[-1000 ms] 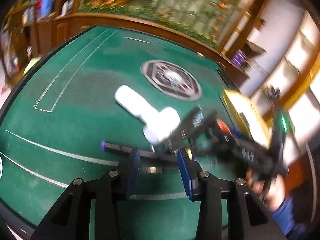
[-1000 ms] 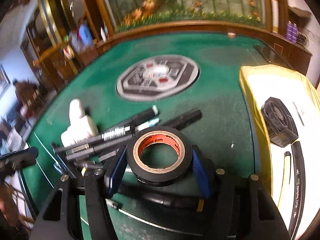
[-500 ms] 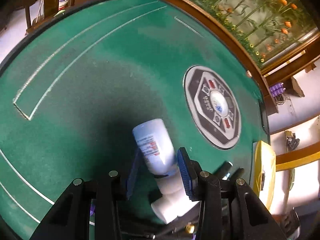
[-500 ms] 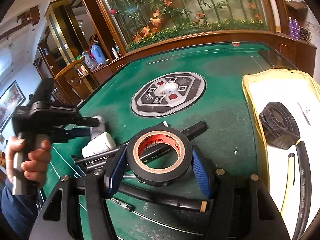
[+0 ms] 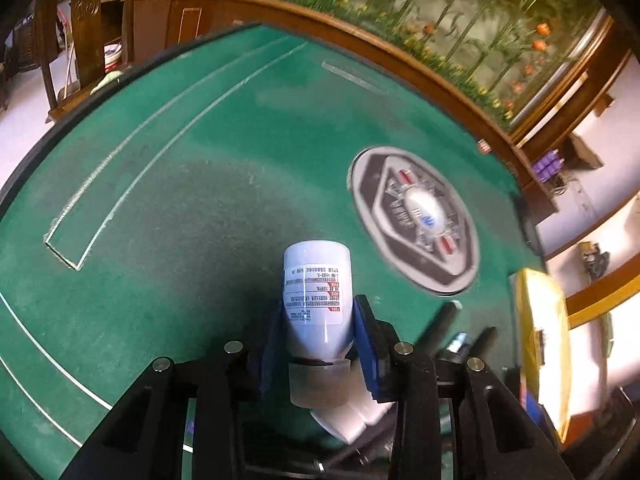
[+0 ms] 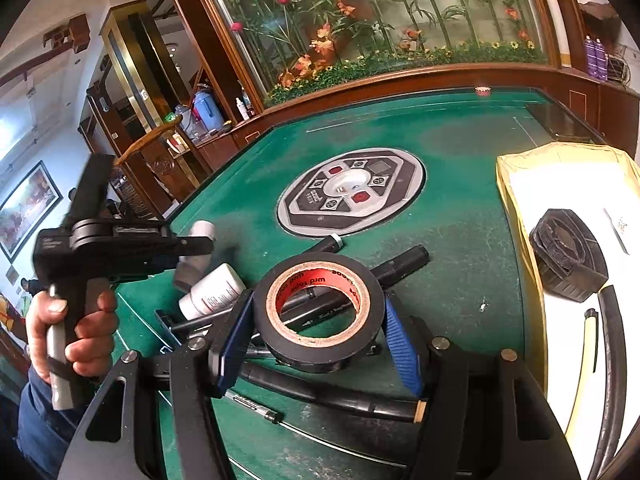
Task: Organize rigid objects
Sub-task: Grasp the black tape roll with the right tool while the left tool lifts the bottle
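My left gripper (image 5: pixel 318 338) is shut on a white bottle (image 5: pixel 316 292) with a printed label and a clear cap, held above the green table (image 5: pixel 180 200). In the right wrist view the left gripper (image 6: pixel 188 246) shows at the left with that bottle (image 6: pixel 196 256). A second white bottle (image 6: pixel 212 290) lies below it among black markers (image 6: pixel 396 266). My right gripper (image 6: pixel 316 330) is shut on a roll of black tape (image 6: pixel 318 312) with a red inner core, held above the markers.
A yellow-rimmed white tray (image 6: pixel 560 184) at the right holds a black round part (image 6: pixel 568 256), a black hose (image 6: pixel 614 360) and a pen (image 6: pixel 588 344). A grey control panel (image 6: pixel 352 190) sits mid-table. A black tube (image 6: pixel 332 394) and a thin pen (image 6: pixel 252 402) lie near the front edge.
My left gripper has swung over the white bottle, closed on it and raised it off the pile. My right gripper keeps the tape roll and has lifted slightly.
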Tool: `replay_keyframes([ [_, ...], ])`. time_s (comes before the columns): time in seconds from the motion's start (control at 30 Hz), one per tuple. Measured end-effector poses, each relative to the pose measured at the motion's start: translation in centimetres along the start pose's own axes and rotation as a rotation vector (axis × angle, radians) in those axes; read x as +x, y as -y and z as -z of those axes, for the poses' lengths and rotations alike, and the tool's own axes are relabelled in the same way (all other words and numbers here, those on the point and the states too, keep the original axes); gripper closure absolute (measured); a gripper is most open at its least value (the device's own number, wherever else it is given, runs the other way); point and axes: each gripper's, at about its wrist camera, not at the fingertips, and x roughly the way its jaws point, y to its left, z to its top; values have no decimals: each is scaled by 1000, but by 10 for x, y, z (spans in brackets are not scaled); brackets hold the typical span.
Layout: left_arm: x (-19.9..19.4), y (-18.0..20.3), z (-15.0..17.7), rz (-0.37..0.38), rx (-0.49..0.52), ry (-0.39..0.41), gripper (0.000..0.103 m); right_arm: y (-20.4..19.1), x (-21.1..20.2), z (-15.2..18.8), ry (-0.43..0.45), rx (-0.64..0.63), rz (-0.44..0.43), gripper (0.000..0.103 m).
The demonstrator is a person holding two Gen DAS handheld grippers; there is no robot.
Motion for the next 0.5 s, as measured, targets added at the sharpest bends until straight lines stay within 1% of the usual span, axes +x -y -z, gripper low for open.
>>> replay_keyframes([
  [0.1, -18, 3, 5, 31, 17, 42, 67, -2, -2, -1, 11, -8, -13, 41],
  [0.17, -29, 5, 11, 66, 24, 57, 67, -4, -3, -1, 20, -15, -20, 41],
  [0.4, -50, 18, 27, 141, 63, 69, 67, -7, -8, -1, 48, -26, -37, 41],
  [0.5, -57, 28, 32, 158, 93, 76, 67, -7, -11, -2, 65, -24, -36, 41],
])
